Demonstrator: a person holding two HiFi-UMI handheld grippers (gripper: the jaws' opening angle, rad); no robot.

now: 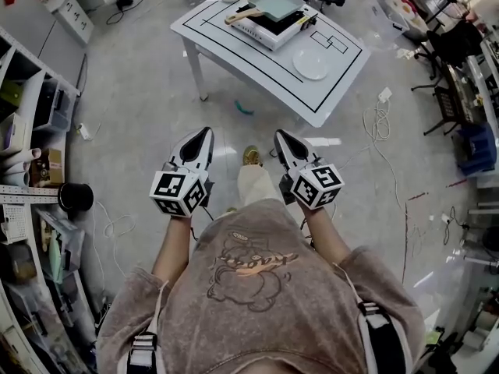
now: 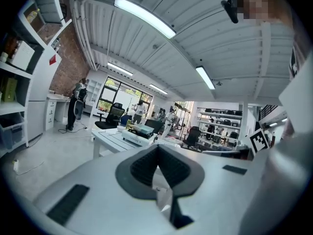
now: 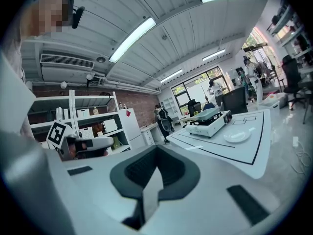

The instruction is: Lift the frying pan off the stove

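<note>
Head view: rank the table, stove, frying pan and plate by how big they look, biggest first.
1. table
2. stove and frying pan: they look alike, and the pan covers much of the stove, so they are not ranked
3. plate

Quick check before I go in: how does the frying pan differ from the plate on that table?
The frying pan is squarish and pale teal with a wooden handle; the plate is round, white and handleless. The frying pan sits on the stove; the plate lies straight on the table beside the stove. Both are on the same white table.
</note>
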